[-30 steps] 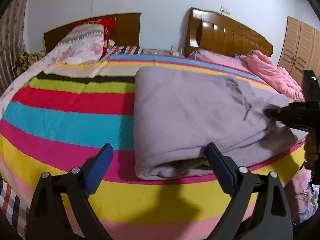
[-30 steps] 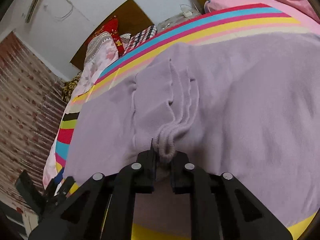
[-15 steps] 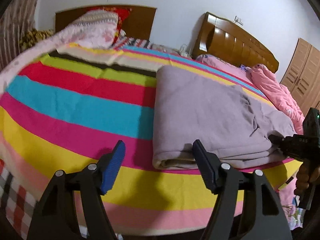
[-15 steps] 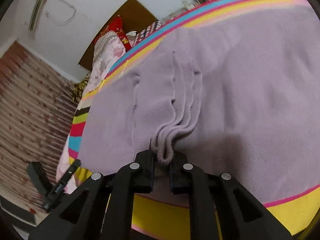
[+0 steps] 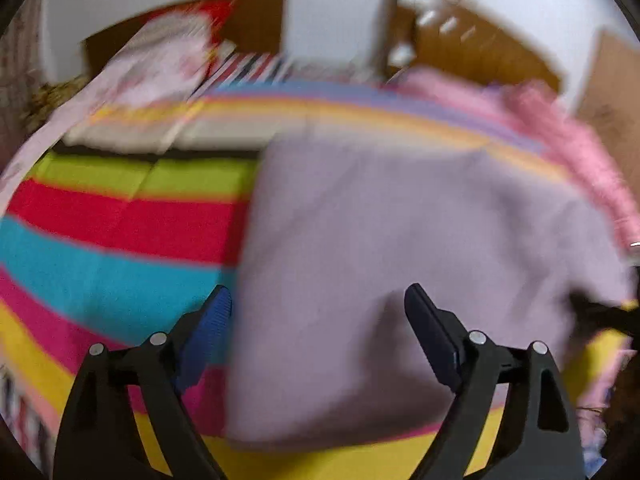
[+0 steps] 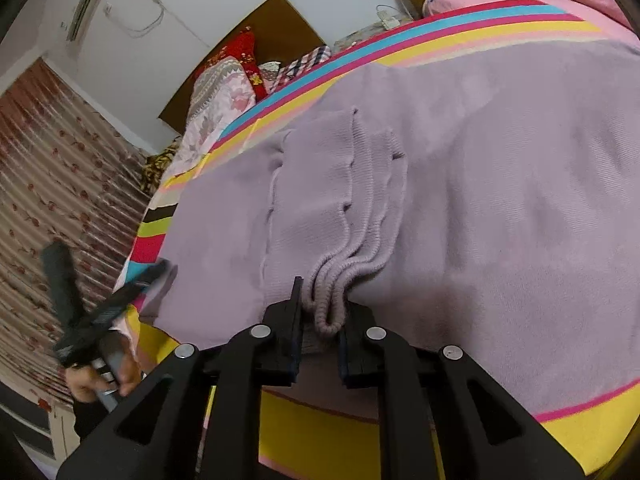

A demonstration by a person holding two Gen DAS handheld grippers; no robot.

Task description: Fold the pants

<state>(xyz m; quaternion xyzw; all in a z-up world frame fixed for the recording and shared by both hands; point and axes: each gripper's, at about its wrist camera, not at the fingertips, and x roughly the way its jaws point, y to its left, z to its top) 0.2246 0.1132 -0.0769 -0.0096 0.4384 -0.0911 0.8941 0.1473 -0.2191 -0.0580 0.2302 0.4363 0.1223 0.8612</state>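
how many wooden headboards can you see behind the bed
2. One headboard stands behind the red pillow at the far left; the other headboard stands behind the pink bedding at the far right. More may be out of view.

Blurred: my whole left wrist view, smeared; headboards, pillows and the pants show no detail there.
Cut off: my right gripper, a dark smear at that view's right edge.
Hidden: the bunched waistband's lowest loop, behind my right gripper's fingers.
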